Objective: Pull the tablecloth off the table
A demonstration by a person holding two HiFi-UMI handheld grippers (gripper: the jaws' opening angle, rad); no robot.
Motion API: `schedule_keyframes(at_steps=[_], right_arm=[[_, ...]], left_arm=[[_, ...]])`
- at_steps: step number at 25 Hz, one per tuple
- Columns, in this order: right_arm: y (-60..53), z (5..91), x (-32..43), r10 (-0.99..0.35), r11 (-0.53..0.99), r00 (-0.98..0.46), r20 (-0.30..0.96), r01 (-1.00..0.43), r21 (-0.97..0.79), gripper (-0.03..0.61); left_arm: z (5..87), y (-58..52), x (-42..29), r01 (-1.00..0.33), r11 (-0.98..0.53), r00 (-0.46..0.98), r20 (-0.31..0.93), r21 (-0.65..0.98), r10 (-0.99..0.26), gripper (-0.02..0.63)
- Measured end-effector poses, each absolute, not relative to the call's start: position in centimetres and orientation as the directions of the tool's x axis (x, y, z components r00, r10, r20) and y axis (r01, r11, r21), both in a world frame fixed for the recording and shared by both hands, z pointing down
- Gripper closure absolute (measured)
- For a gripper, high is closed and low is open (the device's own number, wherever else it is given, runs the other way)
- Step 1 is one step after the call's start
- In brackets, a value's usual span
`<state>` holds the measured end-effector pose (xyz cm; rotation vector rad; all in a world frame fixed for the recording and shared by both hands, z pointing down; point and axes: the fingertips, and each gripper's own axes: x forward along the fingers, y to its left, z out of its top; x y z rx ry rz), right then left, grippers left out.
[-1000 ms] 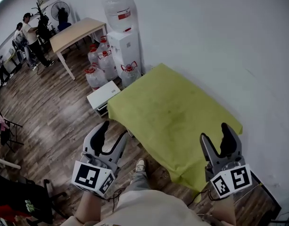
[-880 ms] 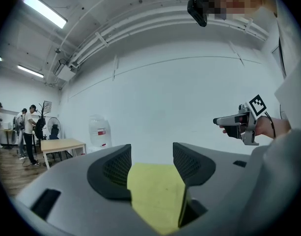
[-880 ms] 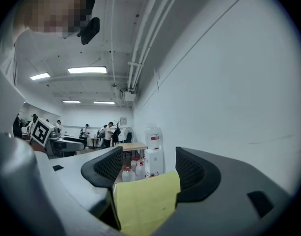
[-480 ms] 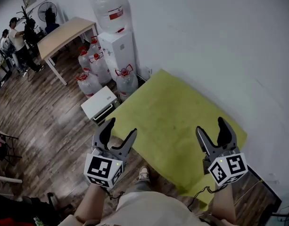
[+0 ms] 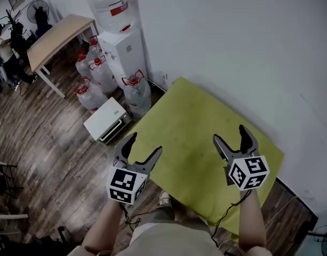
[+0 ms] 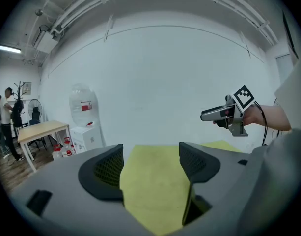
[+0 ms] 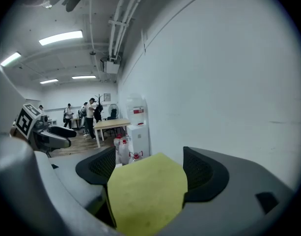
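- In the head view we see the yellow-green tablecloth (image 5: 195, 127) spread flat over the worktop, hiding it completely. Its long axis runs from upper left to lower right in the picture. One long side lies along the white wall (image 5: 232, 47), and the other faces us.
- The left gripper (image 5: 145, 144) is at the cloth's near left end and the right gripper (image 5: 229, 133) is over its right half. Both point towards the wall. Each has its jaws spread wide with nothing between them.
- Left of the cloth stand a water dispenser (image 5: 123, 47), several water bottles (image 5: 91, 95) and a white box (image 5: 104, 120) on the wooden floor (image 5: 40, 143).
- Compared with the earlier head views, both grippers have come forward from short of the near edge to over the cloth. Their jaws have just been opening wider.
- In the left gripper view we look between parted jaws at the cloth stretching away lengthwise. The right gripper is off to the right in the air, clear of the fabric.
- In the right gripper view the jaws again stand apart and empty. The cloth fills the gap and narrows towards the dispenser. Further back are a wooden table (image 7: 111, 124) and some people (image 7: 90, 113).
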<state>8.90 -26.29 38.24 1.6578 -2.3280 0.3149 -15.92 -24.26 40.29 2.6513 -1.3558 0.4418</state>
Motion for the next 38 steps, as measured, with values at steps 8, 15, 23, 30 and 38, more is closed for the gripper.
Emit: schedule_keyframes(at_steps=[8,15,23,30,38], right_arm=[[-32.7,48.5,10.5,-0.825,0.293,-0.257,0.503,-0.956,-0.007,0.149],[-36.3,54.2,10.7,-0.773,0.337,-0.306,0.556,-0.940,-0.049,0.143],[-37.3,61.5,13.9,-0.727,0.320,-0.284,0.625,-0.946,-0.058,0.143],[-37.1,67.2,15.9,-0.678,0.285,-0.252,0.690,-0.956,-0.069,0.141],[-36.1,71.2,18.1,-0.608,0.257,-0.161,0.777,-0.966,0.001,0.129]], left_arm=[[47.1,-29.5,-15.3,-0.801,-0.599,0.555,0.382,0.004,-0.739,0.265],[53.4,-32.8,-14.3,-0.829,-0.557,0.515,0.461,0.053,-0.722,0.265],[60.9,-34.1,-12.6,-0.844,-0.530,0.477,0.562,0.079,-0.676,0.265],[66.7,-34.8,-13.4,-0.866,-0.496,0.408,0.666,0.067,-0.624,0.264],[71.0,-34.1,-12.9,-0.864,-0.499,0.382,0.737,0.070,-0.558,0.262]])
